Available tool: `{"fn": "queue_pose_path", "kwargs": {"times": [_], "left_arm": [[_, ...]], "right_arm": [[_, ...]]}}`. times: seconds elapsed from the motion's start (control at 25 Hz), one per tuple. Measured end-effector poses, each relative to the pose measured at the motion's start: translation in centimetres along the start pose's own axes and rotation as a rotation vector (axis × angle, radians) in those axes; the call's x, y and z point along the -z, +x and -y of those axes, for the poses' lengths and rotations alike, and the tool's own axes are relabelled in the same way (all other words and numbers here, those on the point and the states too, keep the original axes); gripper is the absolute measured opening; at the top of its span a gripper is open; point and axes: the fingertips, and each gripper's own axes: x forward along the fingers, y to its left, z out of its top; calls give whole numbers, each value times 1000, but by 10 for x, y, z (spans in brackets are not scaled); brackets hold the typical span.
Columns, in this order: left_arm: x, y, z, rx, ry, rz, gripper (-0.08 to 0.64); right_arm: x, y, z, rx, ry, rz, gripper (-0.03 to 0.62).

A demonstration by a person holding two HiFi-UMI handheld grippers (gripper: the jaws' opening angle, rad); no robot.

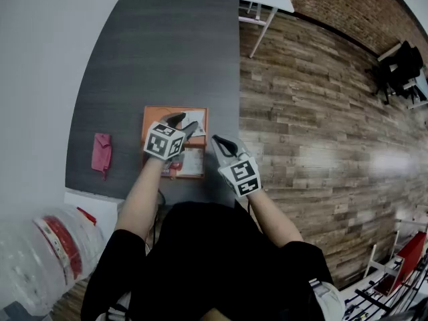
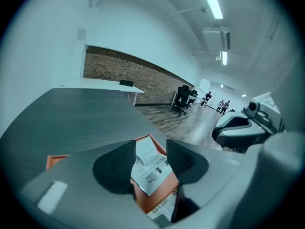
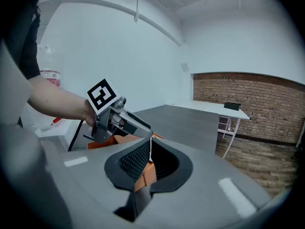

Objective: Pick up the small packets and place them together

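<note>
Left tool (image 1: 182,122) hangs open over a white packet (image 2: 151,168) lying flat in the tray (image 1: 152,116) at the worktop's (image 1: 167,45) 6 o'clock edge, right tool (image 1: 219,142) closed at the tray's 3 o'clock; the packet looks light, thin and slick, best pinched by an edge.

Ceiling strip light (image 2: 210,2) gives even brightness; edges bend (fisheye vignette).

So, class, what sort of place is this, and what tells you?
Probably an open-plan office or workshop: a long grey table, black office chairs on a wood-plank floor, and a brick wall beyond.
</note>
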Motion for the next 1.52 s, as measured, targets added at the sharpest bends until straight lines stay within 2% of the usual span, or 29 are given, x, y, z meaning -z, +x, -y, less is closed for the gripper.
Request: {"fn": "queue_pose_path", "kwargs": {"times": [0.24, 0.44, 0.72, 0.96, 1.08, 1.28, 1.4, 1.52], "left_arm": [[-18, -41, 1, 3, 2, 149, 173], [-13, -66, 5, 0, -11, 202, 161], [6, -86, 10, -11, -30, 205, 141], [48, -99, -1, -48, -75, 170, 121], [66, -104, -5, -65, -70, 135, 121], [74, -114, -7, -80, -144, 177, 120], [77, -119, -7, -97, -151, 188, 115], [83, -125, -6, -106, -158, 194, 112]], "right_arm": [[-3, 2, -19, -37, -13, 8, 9], [-5, 7, -35, -76, -37, 8, 9], [-12, 15, -53, -129, -79, 2, 9], [-8, 25, -64, -159, -106, -19, 9], [-2, 31, -70, -177, -121, -41, 9], [5, 40, -78, -221, -139, -84, 9], [14, 47, -84, -253, -211, -128, 9], [34, 55, -92, -307, -376, -209, 17]]}}
